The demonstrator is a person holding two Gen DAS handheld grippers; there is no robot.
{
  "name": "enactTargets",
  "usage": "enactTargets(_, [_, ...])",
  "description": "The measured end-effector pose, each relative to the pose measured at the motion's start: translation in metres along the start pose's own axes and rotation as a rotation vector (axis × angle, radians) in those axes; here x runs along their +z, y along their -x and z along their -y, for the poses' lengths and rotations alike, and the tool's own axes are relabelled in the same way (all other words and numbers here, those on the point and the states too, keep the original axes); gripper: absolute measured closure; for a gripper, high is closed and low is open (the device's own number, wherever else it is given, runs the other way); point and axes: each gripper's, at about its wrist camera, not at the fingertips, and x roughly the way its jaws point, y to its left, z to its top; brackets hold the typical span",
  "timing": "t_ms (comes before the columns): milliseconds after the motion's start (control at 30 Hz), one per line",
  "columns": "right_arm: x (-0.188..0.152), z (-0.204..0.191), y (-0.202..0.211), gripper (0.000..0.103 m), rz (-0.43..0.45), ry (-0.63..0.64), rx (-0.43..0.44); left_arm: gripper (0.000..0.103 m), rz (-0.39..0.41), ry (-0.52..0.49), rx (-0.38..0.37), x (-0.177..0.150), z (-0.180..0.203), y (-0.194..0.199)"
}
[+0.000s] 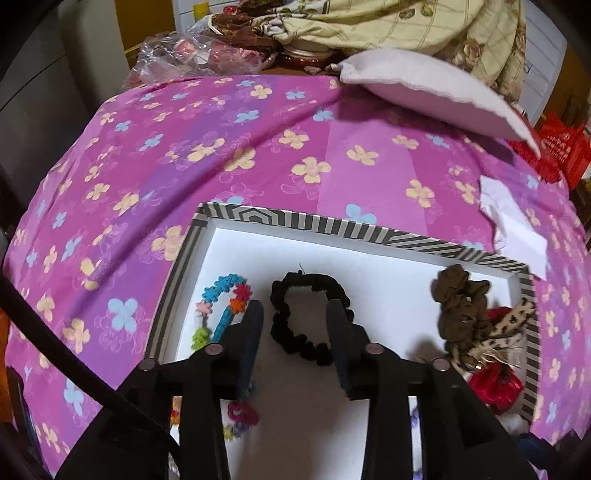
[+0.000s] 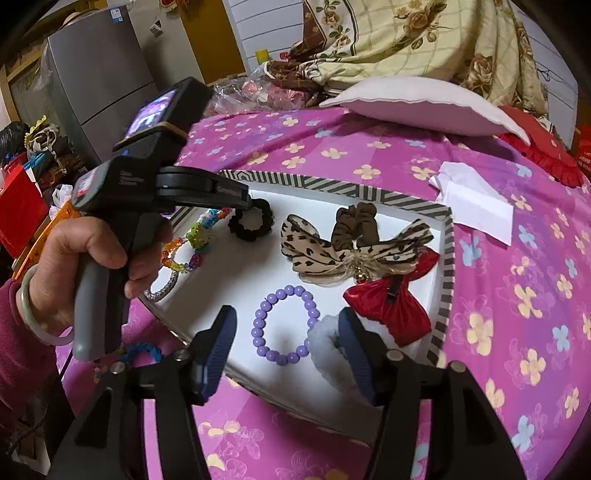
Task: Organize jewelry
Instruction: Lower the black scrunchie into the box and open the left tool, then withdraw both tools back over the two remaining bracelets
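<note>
A white tray with a striped rim (image 1: 332, 225) (image 2: 332, 184) lies on the bed. In it are a black scrunchie (image 1: 306, 314) (image 2: 253, 221), a colourful flower bracelet (image 1: 225, 299), a brown scrunchie (image 1: 458, 299) (image 2: 354, 221), a leopard bow (image 2: 332, 251), a red bow (image 2: 391, 302), a purple bead bracelet (image 2: 284, 325) and a white fluffy scrunchie (image 2: 328, 350). My left gripper (image 1: 295, 310) is open, its fingers on either side of the black scrunchie. My right gripper (image 2: 288, 325) is open over the bead bracelet, its right finger against the white scrunchie.
A pink flowered bedsheet (image 1: 221, 147) covers the bed. A white pillow (image 2: 424, 103), a folded quilt (image 2: 406, 33) and plastic bags (image 1: 177, 55) lie at the far end. White paper (image 2: 476, 206) lies right of the tray. A grey fridge (image 2: 99, 74) stands left.
</note>
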Motion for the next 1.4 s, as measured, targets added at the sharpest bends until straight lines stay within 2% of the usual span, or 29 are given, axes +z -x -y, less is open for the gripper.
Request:
enactTargets(367, [-0.022, -0.024, 0.034, 0.038, 0.027, 0.002, -0.003, 0.045, 0.102, 0.005, -0.024, -0.041, -0.023, 0.081])
enactTargets(600, [-0.042, -0.051, 0.044, 0.036, 0.021, 0.031, -0.002, 0.045, 0.159, -0.022, 0.016, -0.094, -0.044, 0.126])
enactTargets(1000, [-0.071, -0.094, 0.043, 0.036, -0.017, 0.079, 0.008, 0.045, 0.189, 0.006, 0.081, -0.168, -0.083, 0.162])
enactTargets(1400, [-0.085, -0.117, 0.036, 0.036, -0.050, 0.118, 0.011, 0.045, 0.175, 0.055, 0.098, -0.207, -0.107, 0.165])
